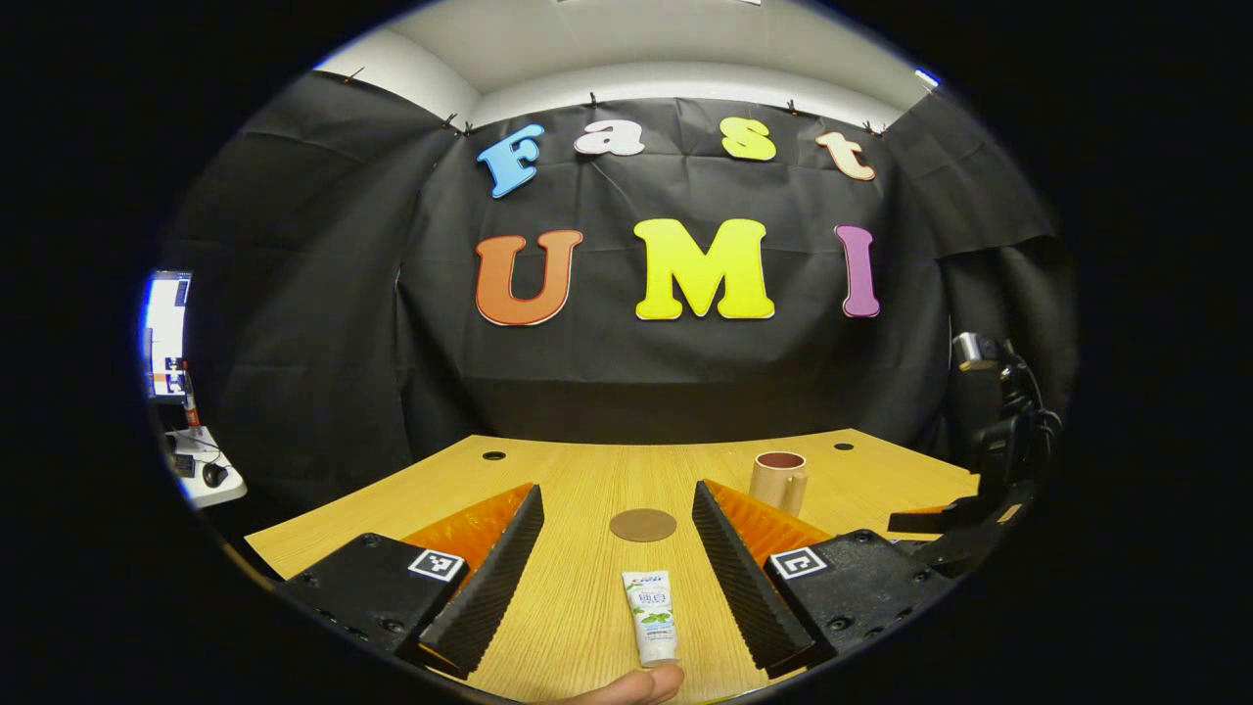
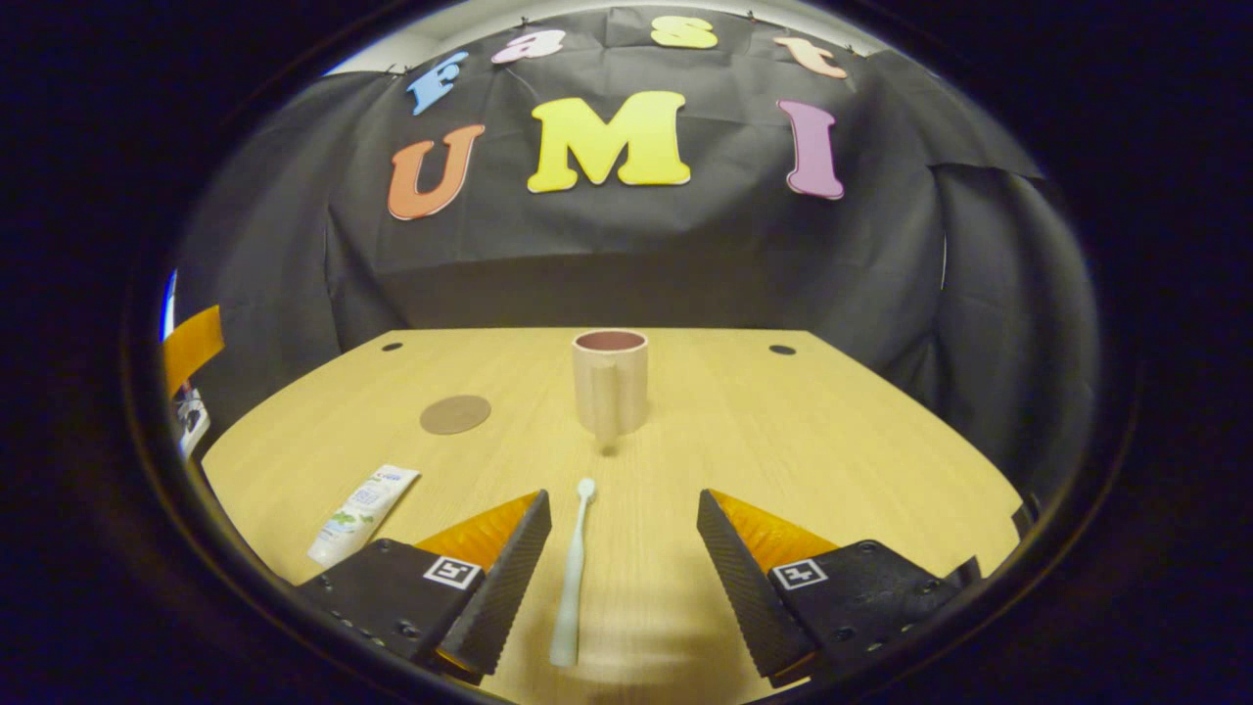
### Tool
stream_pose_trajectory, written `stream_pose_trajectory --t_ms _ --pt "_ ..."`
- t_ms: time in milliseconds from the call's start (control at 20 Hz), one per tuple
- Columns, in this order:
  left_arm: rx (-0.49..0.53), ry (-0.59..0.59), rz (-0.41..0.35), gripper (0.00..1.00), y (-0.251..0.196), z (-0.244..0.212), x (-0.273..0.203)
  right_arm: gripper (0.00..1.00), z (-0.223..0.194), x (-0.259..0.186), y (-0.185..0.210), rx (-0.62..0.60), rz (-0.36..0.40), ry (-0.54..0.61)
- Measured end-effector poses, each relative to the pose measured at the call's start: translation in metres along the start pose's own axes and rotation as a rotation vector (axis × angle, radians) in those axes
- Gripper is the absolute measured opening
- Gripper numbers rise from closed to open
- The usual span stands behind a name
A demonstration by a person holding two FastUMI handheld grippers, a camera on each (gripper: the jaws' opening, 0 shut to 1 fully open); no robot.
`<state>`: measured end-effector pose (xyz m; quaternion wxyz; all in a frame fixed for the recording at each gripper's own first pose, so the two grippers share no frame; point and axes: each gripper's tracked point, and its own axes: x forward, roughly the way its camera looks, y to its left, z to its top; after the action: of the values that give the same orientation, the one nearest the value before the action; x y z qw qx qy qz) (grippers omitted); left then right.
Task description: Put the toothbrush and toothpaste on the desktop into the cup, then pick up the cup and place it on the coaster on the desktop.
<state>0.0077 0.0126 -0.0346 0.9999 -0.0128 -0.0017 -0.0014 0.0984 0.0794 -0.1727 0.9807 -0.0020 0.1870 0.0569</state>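
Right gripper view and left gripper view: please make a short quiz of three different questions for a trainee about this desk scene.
1. True or false: the toothbrush already stands in the cup.
2. What lies between the fingers of the left hand-held gripper? A) toothpaste B) cup C) mouse
3. Fill in: the coaster on the desk carries ____.

Key:
1. False; it lies flat between the open fingers of the right hand-held gripper.
2. A, the toothpaste.
3. Nothing; the cup stands apart from it.
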Motion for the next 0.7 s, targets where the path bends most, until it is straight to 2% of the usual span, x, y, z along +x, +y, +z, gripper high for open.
stream_pose_trajectory --t_ms 50,150,300,400,450,500,600,650,700 --pt "0.002 0.004 -0.005 0.97 -0.001 -0.003 0.001 0.83 -0.005 0.007 0.000 0.014 -0.001 0.017" --pt "0.001 0.012 -0.007 0.97 0.001 -0.008 0.001 0.73 -0.014 0.017 0.005 0.030 0.010 0.057" --pt "-0.026 0.036 -0.024 0.98 -0.001 -0.019 0.003 0.63 -0.018 0.026 0.014 0.017 0.032 0.086" --pt "-0.021 0.053 -0.015 0.98 0.001 -0.027 0.004 0.63 -0.021 0.032 0.014 0.007 0.007 0.106" --pt "-0.011 0.064 -0.011 0.97 0.002 -0.032 0.005 0.47 -0.024 0.034 0.014 0.007 0.000 0.120" --pt "-0.005 0.075 -0.011 0.97 0.002 -0.035 0.006 0.42 -0.025 0.034 0.017 0.014 0.011 0.135" --pt "-0.004 0.098 -0.018 0.98 0.000 -0.044 0.008 0.42 -0.031 0.037 0.019 0.030 0.029 0.176" --pt "-0.009 0.111 -0.023 0.98 -0.002 -0.047 0.009 0.30 -0.030 0.036 0.020 0.035 0.034 0.179" --pt "-0.013 0.125 -0.027 0.98 -0.003 -0.053 0.010 0.23 -0.031 0.036 0.020 0.027 0.039 0.182"
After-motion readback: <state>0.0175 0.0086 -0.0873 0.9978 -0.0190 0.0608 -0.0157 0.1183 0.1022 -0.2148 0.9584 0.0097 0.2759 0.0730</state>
